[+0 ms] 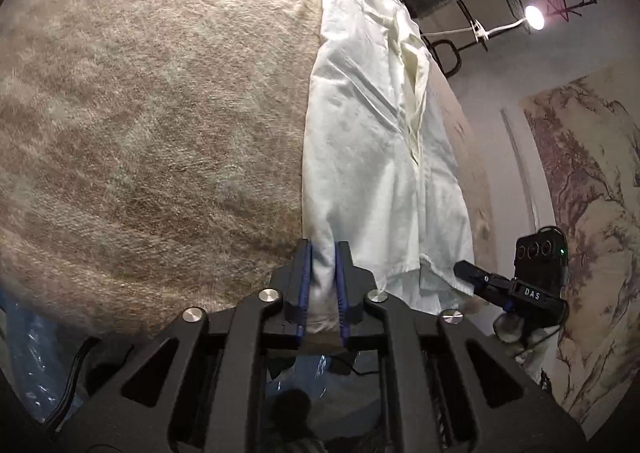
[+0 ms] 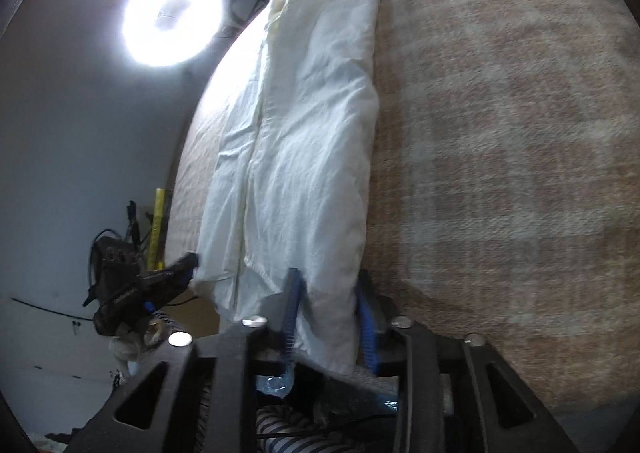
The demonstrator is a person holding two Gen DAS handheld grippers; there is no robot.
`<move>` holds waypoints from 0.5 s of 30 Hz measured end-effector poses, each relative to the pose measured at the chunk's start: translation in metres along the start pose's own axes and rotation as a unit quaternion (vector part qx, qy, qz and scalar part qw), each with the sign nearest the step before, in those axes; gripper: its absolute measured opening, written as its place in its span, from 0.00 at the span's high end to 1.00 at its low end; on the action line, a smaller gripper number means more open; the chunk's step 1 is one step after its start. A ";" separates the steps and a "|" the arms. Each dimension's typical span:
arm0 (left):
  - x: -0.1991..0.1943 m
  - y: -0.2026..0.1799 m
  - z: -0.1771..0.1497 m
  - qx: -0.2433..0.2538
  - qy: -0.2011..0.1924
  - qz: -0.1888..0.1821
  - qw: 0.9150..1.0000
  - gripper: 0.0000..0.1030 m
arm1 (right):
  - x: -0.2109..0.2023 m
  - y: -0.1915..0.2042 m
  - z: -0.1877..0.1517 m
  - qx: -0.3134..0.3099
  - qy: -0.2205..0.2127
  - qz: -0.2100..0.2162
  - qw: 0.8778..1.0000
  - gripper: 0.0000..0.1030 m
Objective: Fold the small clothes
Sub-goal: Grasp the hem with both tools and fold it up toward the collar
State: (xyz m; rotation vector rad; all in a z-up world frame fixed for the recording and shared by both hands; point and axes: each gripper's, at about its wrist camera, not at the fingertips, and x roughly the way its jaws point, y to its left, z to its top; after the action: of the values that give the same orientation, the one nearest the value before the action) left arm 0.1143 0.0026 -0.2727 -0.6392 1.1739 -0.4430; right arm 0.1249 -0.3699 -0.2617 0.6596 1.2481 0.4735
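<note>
Garment: white garment (image 1: 360,157), thin, wrinkled cloth; judged light, limp, prone to slip and sag
Place: lies on the beige blanket (image 1: 140,133), near its edge
Axis: long, narrow strip running away from both claws
Left claw (image 1: 322,281): clamped on one near corner
Right claw (image 2: 328,317): clamped on the other near corner
Hold: near-end corners suit best, cloth kept taut between them

Black hand-held gripper (image 1: 321,285) frames (silver screws), blue-padded fingers (image 1: 305,277).
</note>
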 end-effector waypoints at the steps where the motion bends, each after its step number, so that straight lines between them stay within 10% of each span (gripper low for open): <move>1: 0.002 -0.002 0.002 0.001 -0.001 0.000 1.000 0.96 | 0.000 0.001 -0.001 0.000 -0.001 0.002 1.000 0.92; 9: -0.014 -0.018 -0.003 0.028 -0.016 0.013 0.999 0.98 | -0.039 0.009 -0.012 0.005 -0.031 0.070 0.997 0.98; 15: -0.007 -0.008 -0.004 0.020 -0.013 0.015 1.000 0.98 | -0.011 0.003 -0.019 -0.015 0.013 -0.002 1.000 0.97</move>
State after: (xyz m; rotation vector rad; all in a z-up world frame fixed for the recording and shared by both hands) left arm 0.1083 0.0005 -0.2631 -0.5902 1.1459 -0.4315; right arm 0.1034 -0.3709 -0.2552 0.6272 1.2641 0.4969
